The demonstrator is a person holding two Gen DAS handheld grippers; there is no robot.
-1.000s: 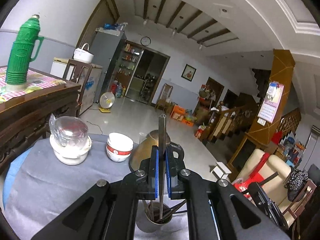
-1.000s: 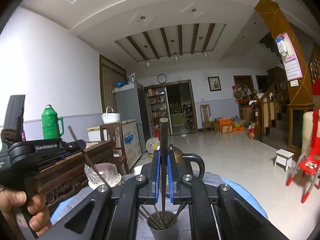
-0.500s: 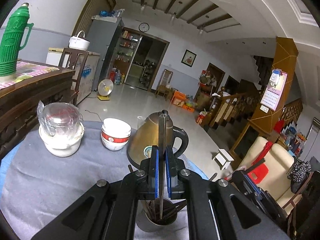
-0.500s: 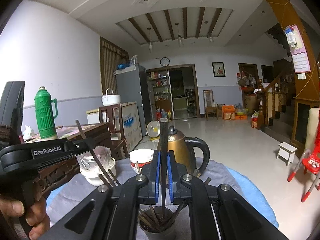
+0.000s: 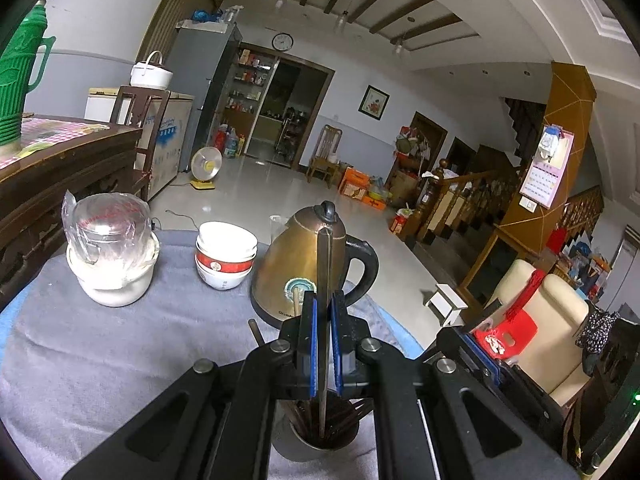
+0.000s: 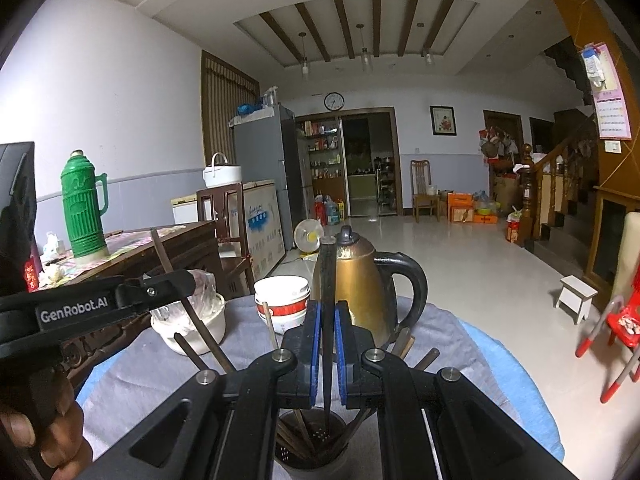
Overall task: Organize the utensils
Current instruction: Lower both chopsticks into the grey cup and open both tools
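My left gripper [image 5: 323, 312] is shut on a dark chopstick [image 5: 323, 264] held upright, its lower end inside the metal utensil cup [image 5: 316, 446] just below. My right gripper [image 6: 327, 316] is shut on another dark chopstick [image 6: 327, 272], also upright, its tip down in the same cup [image 6: 312, 454]. The cup holds several more chopsticks leaning outward. The left gripper also shows at the left of the right wrist view [image 6: 160, 286], with its chopstick [image 6: 188, 304] slanting down toward the cup.
A brass kettle [image 5: 308, 268] stands right behind the cup. Stacked red-and-white bowls [image 5: 225, 256] and a white pot with a wrapped glass lid [image 5: 110, 256] sit further left on the grey cloth [image 5: 100, 360]. A wooden sideboard with a green thermos [image 6: 83, 210] is on the left.
Both grippers have lowered toward the cup with their chopsticks, so the kettle and bowls now sit higher and closer in view. Both chopstick tips have sunk deeper into the cup.
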